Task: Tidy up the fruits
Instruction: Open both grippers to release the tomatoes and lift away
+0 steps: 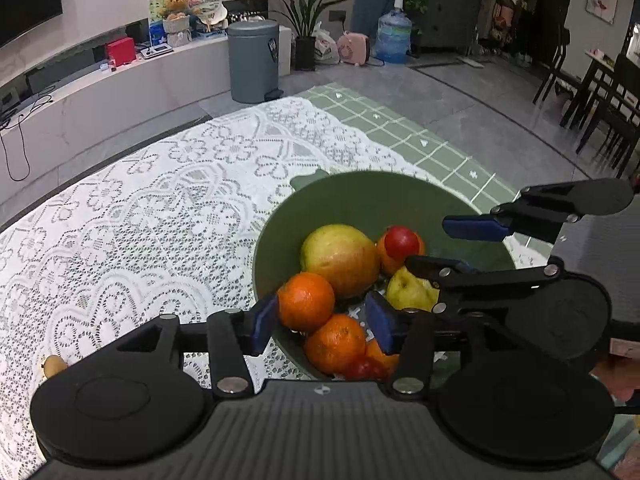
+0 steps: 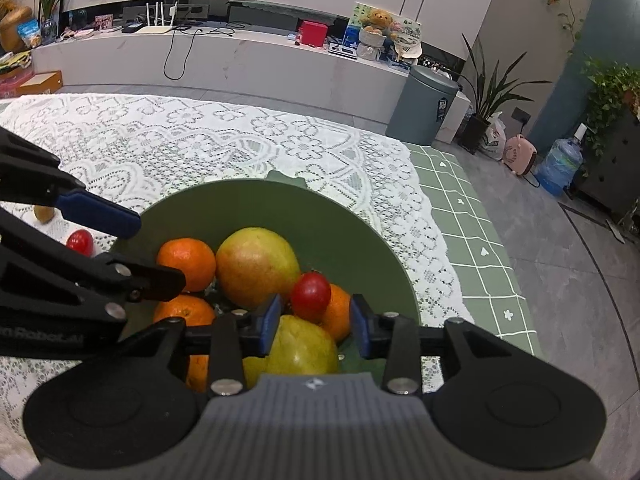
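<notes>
Both grippers are hovering over the round green plastic bowl (heaped with fruit): left gripper and right gripper are standing spread, gripping nothing.

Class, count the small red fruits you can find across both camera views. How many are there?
3. One red fruit lies in the green bowl atop an orange; one sits at the bowl's near edge; one lies outside on the lace cloth. Others may be hidden.

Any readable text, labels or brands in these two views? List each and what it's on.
"Robot.AI": white lettering on the left gripper body, start cut off.
Bin label: white marks, too blurred to read.
Poster behind teddy bear: print too small.
Water jug label: unreadable.
Nothing else legible.
</notes>
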The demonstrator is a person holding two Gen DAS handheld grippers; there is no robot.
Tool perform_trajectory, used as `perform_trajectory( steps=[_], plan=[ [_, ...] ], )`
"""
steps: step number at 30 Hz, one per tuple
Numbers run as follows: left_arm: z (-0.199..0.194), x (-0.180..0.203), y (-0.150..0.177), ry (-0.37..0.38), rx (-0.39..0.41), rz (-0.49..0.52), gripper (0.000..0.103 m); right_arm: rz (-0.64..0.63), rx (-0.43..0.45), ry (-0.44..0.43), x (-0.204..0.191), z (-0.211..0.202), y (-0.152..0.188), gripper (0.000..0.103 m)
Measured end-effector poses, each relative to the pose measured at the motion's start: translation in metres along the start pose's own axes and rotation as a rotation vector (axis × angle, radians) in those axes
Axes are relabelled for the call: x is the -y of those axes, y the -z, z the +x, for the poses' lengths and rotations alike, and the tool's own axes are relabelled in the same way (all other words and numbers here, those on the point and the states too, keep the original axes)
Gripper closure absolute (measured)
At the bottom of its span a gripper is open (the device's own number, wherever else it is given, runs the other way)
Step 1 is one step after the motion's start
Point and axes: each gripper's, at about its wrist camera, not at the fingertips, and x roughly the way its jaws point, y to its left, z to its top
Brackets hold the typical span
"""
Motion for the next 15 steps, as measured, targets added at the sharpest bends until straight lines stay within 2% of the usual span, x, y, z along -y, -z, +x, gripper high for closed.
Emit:
perform_trajectory(
  steps=[2, 6, 11, 15],
  plan=[
    [-0.005, -0.003, 0.000, -0.007, 0.015, -0.011, 0.037, 0.007, 0.004, -0.005, 0.000, -0.002, -0.002, 0.061],
    [-0.020, -0.008, 0.000, -0.005, 0.075, -0.042, 0.035, 0.041, 0.026, -0.031, -0.001, -0.010, -0.004, 0.041],
    [-0.038, -0.017, 0.000, -0.024, 0.135, -0.078, 0.033, 0.059, 0.055, -0.052, -0.008, -0.022, -0.010, 0.036],
    [-0.052, -0.026, 0.005, -0.090, 0.192, -0.107, 0.033, 0.079, 0.094, -0.073, -0.019, -0.034, -0.013, 0.027]
  ],
)
